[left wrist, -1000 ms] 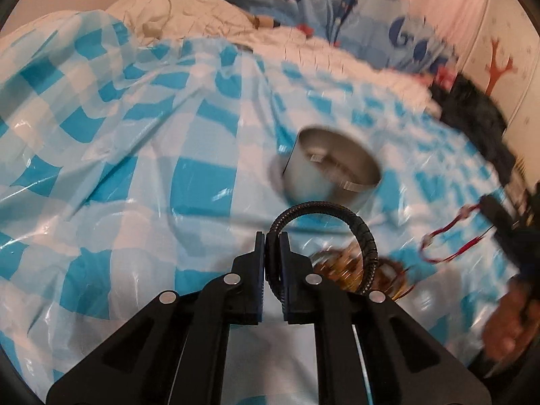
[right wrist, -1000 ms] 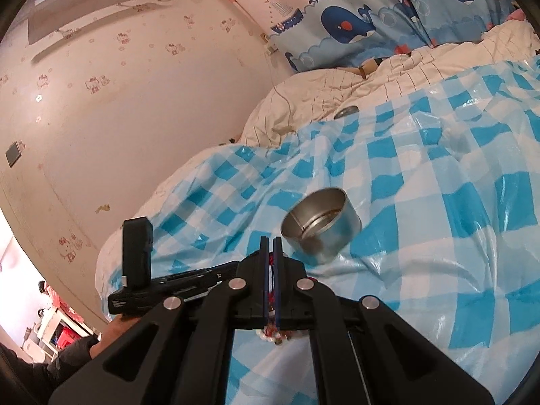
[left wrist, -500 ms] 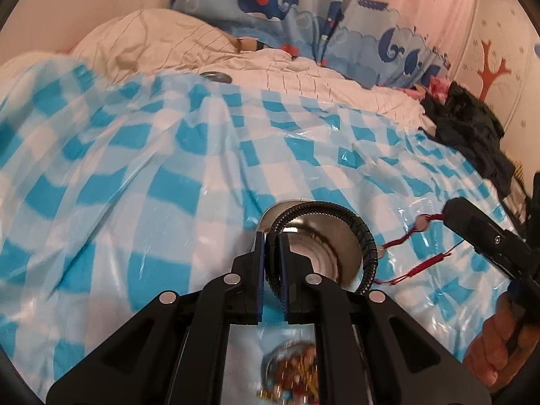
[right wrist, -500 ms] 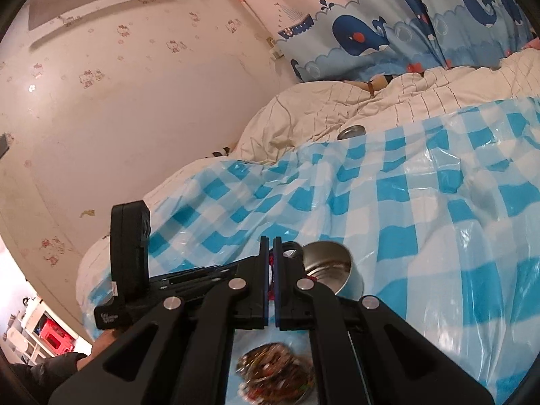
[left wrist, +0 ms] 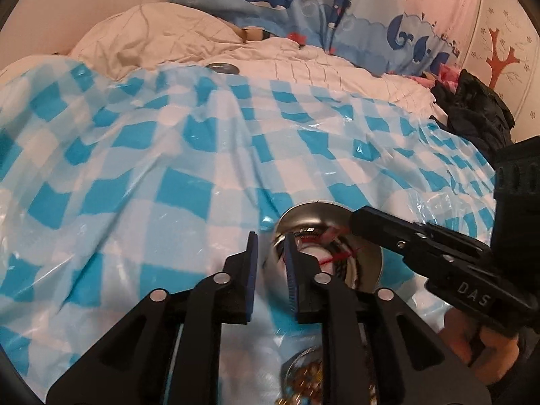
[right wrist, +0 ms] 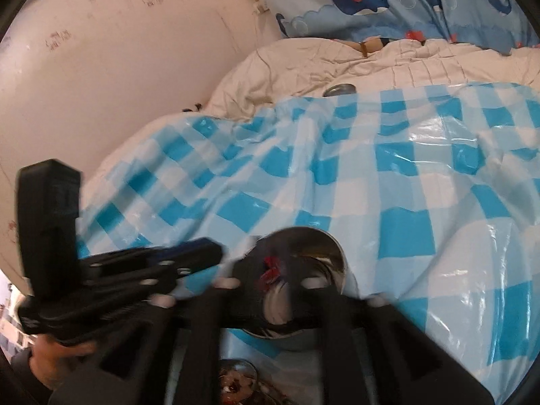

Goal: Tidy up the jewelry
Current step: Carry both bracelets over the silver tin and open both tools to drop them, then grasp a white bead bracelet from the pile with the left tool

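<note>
A round metal tin stands on the blue checked sheet; it also shows in the right wrist view. A black braided bracelet and a red string bracelet lie inside the tin. My left gripper is open and empty at the tin's left rim. My right gripper is open over the tin, with the red string between its blurred fingers; in the left wrist view its finger reaches over the tin from the right.
A shallow dish of mixed beaded jewelry lies near me, below the tin; it also shows in the right wrist view. A metal lid lies at the sheet's far edge by the pillows. Dark clothing sits far right.
Both grippers moved over the tin and opened. The black bracelet left my left gripper and the red string left my right gripper; both now lie in the tin.
</note>
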`<state>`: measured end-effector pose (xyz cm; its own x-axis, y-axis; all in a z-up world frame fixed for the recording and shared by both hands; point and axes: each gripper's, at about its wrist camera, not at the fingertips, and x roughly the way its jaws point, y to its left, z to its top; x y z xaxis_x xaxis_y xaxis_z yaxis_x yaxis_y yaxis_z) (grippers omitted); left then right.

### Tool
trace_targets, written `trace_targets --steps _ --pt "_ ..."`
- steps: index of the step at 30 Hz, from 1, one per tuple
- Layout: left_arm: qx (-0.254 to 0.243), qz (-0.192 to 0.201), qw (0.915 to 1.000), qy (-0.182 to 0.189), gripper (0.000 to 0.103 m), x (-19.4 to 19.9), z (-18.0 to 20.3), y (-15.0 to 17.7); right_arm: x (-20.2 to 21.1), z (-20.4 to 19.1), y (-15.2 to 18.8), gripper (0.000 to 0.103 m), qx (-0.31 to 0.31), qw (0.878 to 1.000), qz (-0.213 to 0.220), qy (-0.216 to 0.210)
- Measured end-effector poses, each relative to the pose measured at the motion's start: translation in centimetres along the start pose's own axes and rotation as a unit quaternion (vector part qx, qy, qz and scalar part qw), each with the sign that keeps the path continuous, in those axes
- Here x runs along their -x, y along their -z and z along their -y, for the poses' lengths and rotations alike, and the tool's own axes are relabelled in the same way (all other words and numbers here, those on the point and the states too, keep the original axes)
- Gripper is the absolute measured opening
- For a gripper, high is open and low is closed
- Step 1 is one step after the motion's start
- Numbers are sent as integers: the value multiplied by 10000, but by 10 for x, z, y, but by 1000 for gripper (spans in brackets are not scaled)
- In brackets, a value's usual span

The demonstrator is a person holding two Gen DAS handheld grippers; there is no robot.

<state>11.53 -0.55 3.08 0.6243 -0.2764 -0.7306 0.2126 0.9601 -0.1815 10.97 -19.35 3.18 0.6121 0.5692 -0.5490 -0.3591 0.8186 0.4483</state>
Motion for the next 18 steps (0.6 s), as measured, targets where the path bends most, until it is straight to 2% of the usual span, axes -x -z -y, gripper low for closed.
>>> trace_targets --steps 1,2,6,9,13,15,16,18 --pt "18 -15 10000 -10 17 4 -4 4 5 0 1 53 -2 9999 113 39" --pt "52 -44 10000 2 18 8 -7 8 10 -1 0 55 -2 9998 201 81" --pt "278 -240 9989 292 20 16 -22 26 40 -4 0 55 -41 9989 316 330" --pt "380 -462 9962 632 21 18 -26 41 63 -4 15 55 -152 9988 162 433" --pt "192 -648 9935 914 23 24 -11 67 85 12 65 55 -502 9967 -154 619" --pt "22 -760 9929 914 29 22 -1 82 82 22 74 55 -822 9940 -318 647" --pt "-18 -791 9926 926 30 21 2 85 80 28 76 55 -1051 9926 -346 500" --pt "-70 -794 9912 1054 39 16 8 89 79 31 74 55 -1156 9919 -303 425"
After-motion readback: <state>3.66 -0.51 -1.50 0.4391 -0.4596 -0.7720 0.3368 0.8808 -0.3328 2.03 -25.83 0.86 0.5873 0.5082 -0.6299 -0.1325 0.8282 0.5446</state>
